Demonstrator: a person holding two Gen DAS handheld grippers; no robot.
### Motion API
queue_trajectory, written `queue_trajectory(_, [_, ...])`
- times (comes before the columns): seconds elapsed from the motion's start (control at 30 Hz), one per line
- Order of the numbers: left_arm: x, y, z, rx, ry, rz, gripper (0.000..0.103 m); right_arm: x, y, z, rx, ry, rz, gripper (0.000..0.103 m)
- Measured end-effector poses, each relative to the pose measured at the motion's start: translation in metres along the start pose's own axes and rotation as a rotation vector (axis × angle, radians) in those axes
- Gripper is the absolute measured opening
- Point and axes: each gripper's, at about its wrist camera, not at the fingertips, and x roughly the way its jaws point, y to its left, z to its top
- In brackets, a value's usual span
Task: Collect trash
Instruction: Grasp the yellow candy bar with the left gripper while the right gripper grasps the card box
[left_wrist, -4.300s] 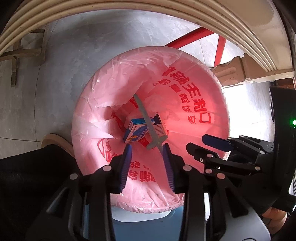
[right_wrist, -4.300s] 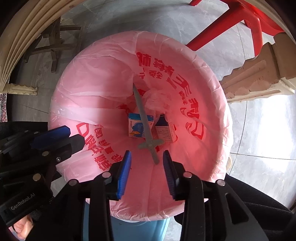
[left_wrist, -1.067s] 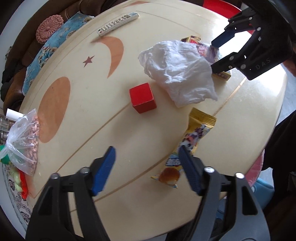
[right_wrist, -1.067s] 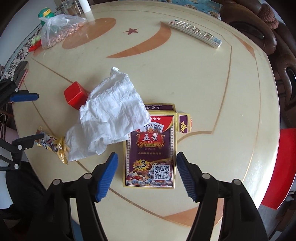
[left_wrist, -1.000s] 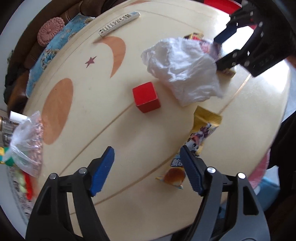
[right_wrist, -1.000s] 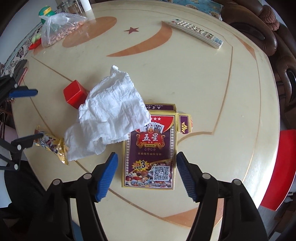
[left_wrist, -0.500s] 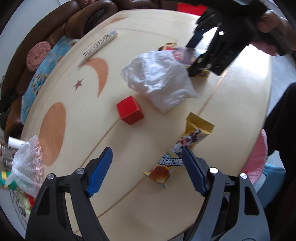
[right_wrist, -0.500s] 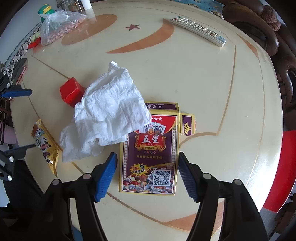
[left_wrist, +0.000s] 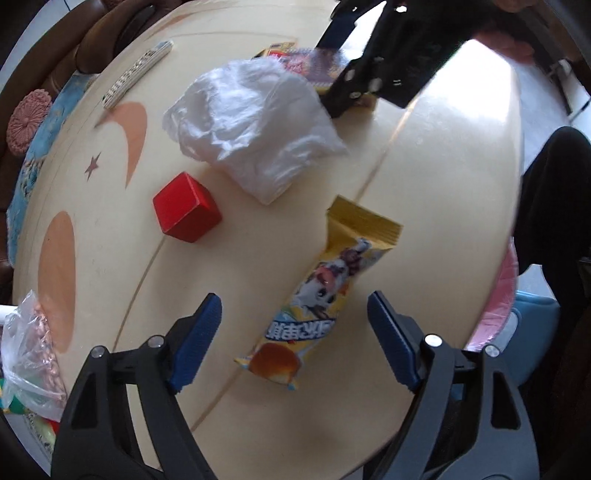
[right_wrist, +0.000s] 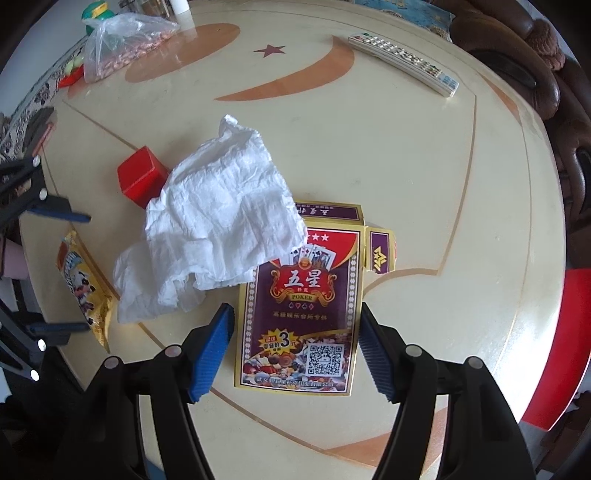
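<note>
A yellow snack wrapper lies on the round cream table, and my open left gripper hovers just above its near end, fingers on either side. It also shows at the left of the right wrist view. A crumpled white tissue lies mid-table, partly over a flattened purple poker-card box. My open right gripper straddles the box's near end. The tissue and the right gripper show far off in the left wrist view.
A red cube sits left of the tissue. A remote control lies at the far side. A clear bag of peanuts sits at the far left. The pink-lined bin stands below the table's right edge.
Both grippers left the pink bin and came over the table. In the last second the left closed in on the snack wrapper and the right edged toward the card box.
</note>
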Motion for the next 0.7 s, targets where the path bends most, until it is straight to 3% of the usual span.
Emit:
queue_trajectory(0.23, [-0.011,-0.016,0.000,0.018,-0.016,-0.016,0.056,-0.001,-0.003,-0.003,0.041,-0.013,-0.005,0.065])
queue_trajectory(0.3, [-0.012,-0.022,0.000,0.018,-0.014,-0.020,0.049,-0.003,-0.004,-0.005,0.057,-0.020,-0.008,0.059])
queue_trajectory(0.37, [-0.013,-0.029,-0.003,0.020,-0.014,-0.022,0.042,-0.004,-0.005,-0.008,0.074,-0.023,-0.012,0.059])
queue_trajectory(0.7, [-0.021,-0.043,-0.021,-0.041,-0.032,0.017,0.031,-0.016,-0.016,-0.025,0.172,-0.042,-0.038,0.059])
